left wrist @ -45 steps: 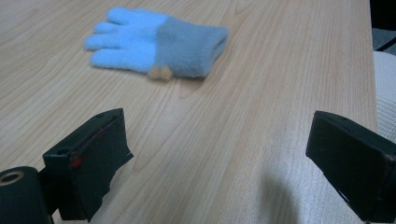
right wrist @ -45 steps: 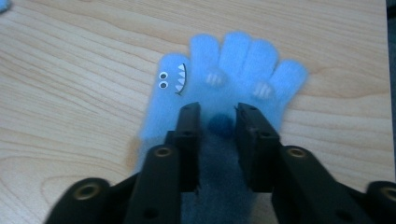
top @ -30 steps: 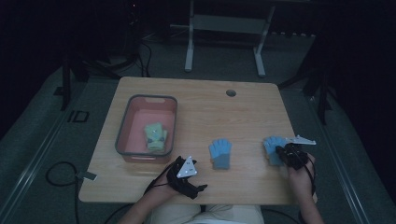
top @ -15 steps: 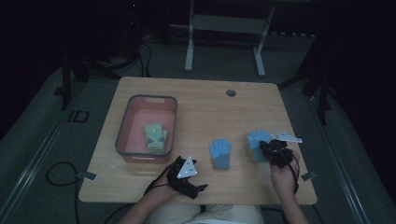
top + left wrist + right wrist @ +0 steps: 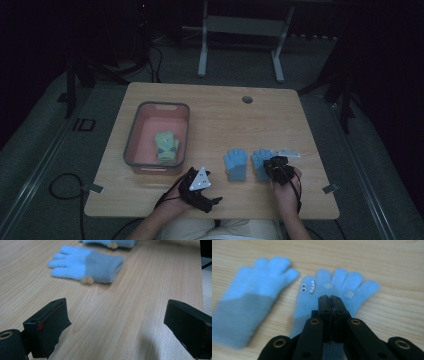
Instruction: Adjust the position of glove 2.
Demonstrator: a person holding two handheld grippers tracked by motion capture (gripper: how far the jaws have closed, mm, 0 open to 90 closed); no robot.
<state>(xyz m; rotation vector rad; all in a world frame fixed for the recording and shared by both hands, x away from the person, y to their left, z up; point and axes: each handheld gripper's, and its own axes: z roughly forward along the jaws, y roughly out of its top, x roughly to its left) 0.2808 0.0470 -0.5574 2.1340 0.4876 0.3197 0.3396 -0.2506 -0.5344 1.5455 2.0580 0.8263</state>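
Two blue gloves lie side by side on the wooden table (image 5: 215, 115). The left glove (image 5: 235, 164) lies flat with its cuff toward the front edge. My right gripper (image 5: 276, 167) sits on the right glove (image 5: 259, 161). In the right gripper view its jaws are pressed together at the gripper tip (image 5: 330, 300), pinching the palm of that glove (image 5: 342, 282), which bears a small face; the other glove (image 5: 254, 290) is beside it. My left gripper (image 5: 202, 192) rests near the front edge, jaws wide apart (image 5: 117, 315), with a glove (image 5: 87, 263) ahead of it.
A grey-rimmed pink tray (image 5: 131, 137) at the table's left holds a green glove pair (image 5: 166, 145). A round cable hole (image 5: 247, 99) sits near the far edge. Bare wood stretches across the table's back half.
My right gripper has slid left with the blue glove in it, from near the right edge to just beside the other glove. The left gripper has stayed put.
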